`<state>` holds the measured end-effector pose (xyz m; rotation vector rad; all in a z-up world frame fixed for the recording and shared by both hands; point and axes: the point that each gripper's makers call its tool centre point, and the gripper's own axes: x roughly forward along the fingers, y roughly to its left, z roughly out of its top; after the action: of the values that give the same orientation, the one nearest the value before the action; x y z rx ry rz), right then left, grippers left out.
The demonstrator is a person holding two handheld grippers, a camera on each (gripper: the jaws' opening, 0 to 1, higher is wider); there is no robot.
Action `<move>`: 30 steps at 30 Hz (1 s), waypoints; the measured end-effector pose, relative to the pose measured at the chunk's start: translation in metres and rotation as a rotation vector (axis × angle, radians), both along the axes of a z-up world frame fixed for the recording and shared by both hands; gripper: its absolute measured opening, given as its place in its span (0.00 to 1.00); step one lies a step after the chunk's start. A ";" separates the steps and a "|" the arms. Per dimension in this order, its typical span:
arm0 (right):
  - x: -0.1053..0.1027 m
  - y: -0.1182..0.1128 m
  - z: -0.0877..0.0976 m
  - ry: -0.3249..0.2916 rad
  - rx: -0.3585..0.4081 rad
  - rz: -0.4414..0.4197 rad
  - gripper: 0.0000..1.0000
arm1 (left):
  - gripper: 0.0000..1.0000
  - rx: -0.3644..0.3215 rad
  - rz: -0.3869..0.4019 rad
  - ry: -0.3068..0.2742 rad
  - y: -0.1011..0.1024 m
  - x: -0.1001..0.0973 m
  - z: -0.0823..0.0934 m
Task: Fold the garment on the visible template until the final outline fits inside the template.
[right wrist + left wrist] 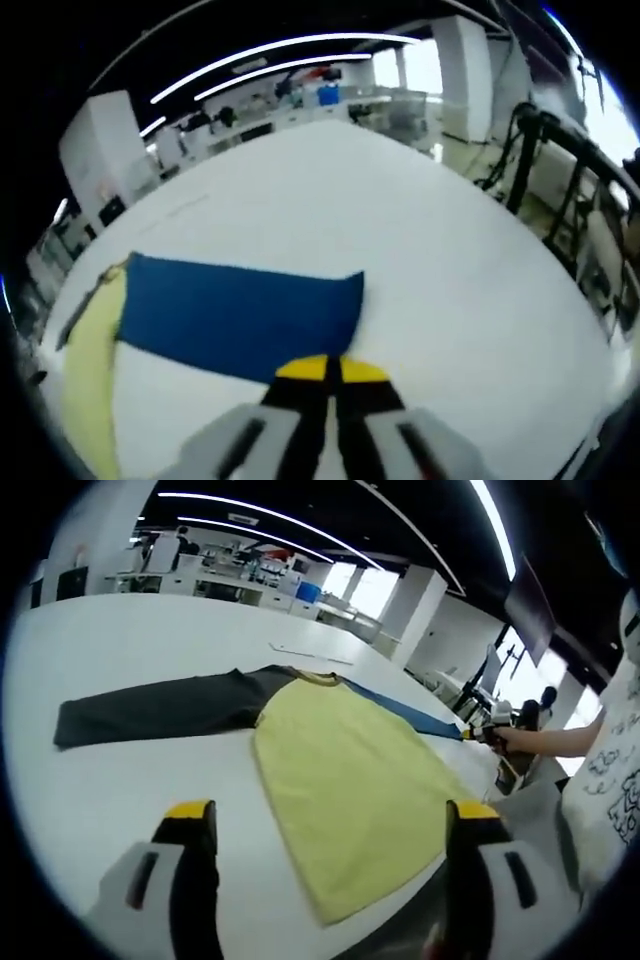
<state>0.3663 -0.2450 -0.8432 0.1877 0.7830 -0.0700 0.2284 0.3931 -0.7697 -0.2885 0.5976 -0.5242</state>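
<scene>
Left gripper view: left gripper [335,825] wide open, holding nothing, yellow-tipped jaws rising on either side of the near hem of the garment [340,770]. Garment spread flat on the white desk [120,780], just ahead of and between the jaws, near corner of the yellow body close to the desk's near edge. Yellow body runs from the hem near the gripper away to the collar at the far end; long axis slanting up and left in this view. Dark grey sleeve [160,708] stretched straight out to the left from the shoulder, lying flat; blue sleeve [410,712] stretched out to the right toward the right gripper [478,734], held in a person's hand [520,740] at the cuff end. Right gripper view: right gripper [331,370] with jaws closed together, pinching the cuff edge of the blue sleeve, sleeve extending away and left from the tips to the yellow body at the left edge. Desk broad, white, matte. Template outline not discernible. Room: open office, long ceiling light strips, white pillars, workstations at the back, bright windows.
</scene>
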 end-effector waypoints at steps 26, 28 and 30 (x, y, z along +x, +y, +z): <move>0.044 0.079 0.080 -0.164 0.092 0.179 0.00 | 0.90 -0.013 -0.013 -0.043 -0.008 0.003 0.004; 0.052 0.097 0.088 -0.180 0.083 0.223 0.00 | 0.90 -0.007 -0.012 -0.055 -0.007 0.004 0.005; 0.058 0.115 0.096 -0.201 0.106 0.252 0.00 | 0.90 -0.004 -0.015 -0.062 -0.008 0.004 0.006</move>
<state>0.4246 -0.1296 -0.7471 0.1921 0.6050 0.2265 0.2324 0.3846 -0.7638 -0.2705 0.5392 -0.5466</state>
